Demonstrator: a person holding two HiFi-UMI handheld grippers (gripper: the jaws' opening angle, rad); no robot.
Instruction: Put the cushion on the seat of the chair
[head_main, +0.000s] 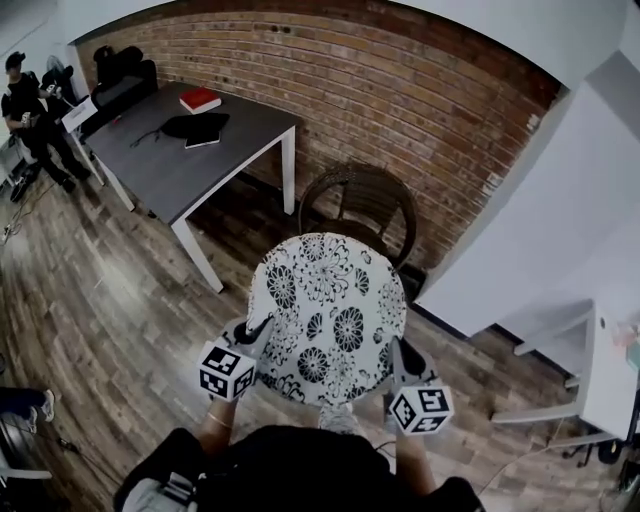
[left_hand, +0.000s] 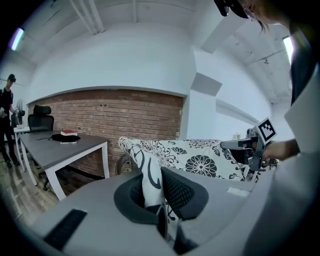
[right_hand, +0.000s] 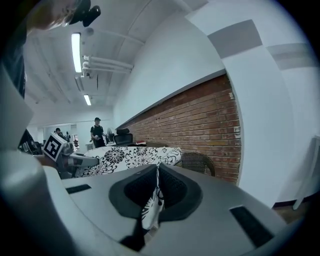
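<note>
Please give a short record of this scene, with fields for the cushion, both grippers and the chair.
cushion: round, black-and-white floral, held in the air
left gripper: shut on the cushion's left edge
right gripper: shut on its right edge
chair: brown wicker, beyond the cushion, by the brick wall; cushion not on it yet
table: grey, left of the chair

No legible text, brand or number; only square patterned markers on left tool, right tool.
</note>
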